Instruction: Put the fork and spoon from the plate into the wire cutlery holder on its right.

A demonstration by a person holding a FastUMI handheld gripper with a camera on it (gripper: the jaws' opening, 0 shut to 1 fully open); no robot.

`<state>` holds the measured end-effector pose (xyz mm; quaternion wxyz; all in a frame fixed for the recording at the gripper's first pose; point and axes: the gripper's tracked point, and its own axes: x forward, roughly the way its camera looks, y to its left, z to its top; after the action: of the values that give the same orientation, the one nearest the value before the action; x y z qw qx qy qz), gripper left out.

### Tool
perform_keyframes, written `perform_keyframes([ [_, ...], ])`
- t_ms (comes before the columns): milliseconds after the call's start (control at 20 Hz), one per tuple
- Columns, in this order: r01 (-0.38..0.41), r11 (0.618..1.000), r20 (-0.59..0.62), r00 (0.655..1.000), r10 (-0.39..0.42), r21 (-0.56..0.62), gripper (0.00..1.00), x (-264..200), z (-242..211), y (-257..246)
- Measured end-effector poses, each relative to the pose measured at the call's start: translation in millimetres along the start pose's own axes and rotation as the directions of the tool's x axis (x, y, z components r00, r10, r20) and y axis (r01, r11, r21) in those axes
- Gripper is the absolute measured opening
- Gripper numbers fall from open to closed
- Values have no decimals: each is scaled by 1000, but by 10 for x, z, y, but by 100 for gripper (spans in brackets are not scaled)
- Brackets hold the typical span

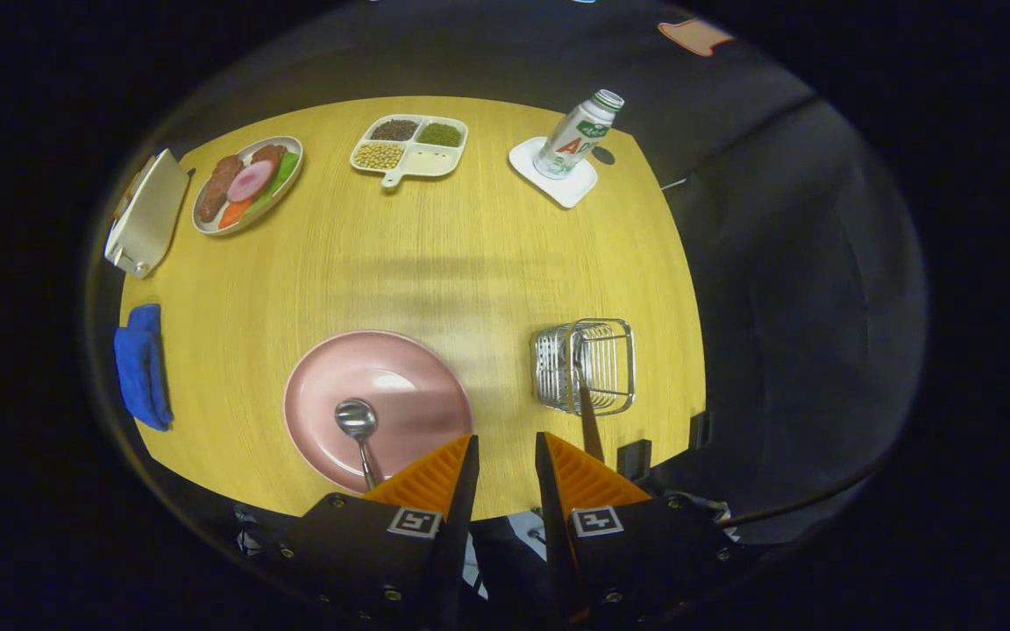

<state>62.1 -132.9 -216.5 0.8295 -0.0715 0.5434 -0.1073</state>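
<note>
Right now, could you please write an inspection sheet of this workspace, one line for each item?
Surface: yellow wooden table.
Job's things: spoon lies on the pink plate; fork stands in the wire cutlery holder, handle leaning out.
Clutter: food plate, divided tray, bottle on a white coaster, blue cloth, white stand.
Grippers: gripper open, holding nothing, fingers above the table's near edge.
Cables: one dark cable beyond the table.
Surroundings: dark booth wall.

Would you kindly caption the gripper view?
Open gripper above table edge; spoon on pink plate, fork in wire holder.
</note>
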Motion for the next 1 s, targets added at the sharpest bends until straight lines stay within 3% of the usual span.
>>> perform_keyframes([
  [1000, -177, 981, -122, 978, 167, -83, 40, 597, -760, 1177],
])
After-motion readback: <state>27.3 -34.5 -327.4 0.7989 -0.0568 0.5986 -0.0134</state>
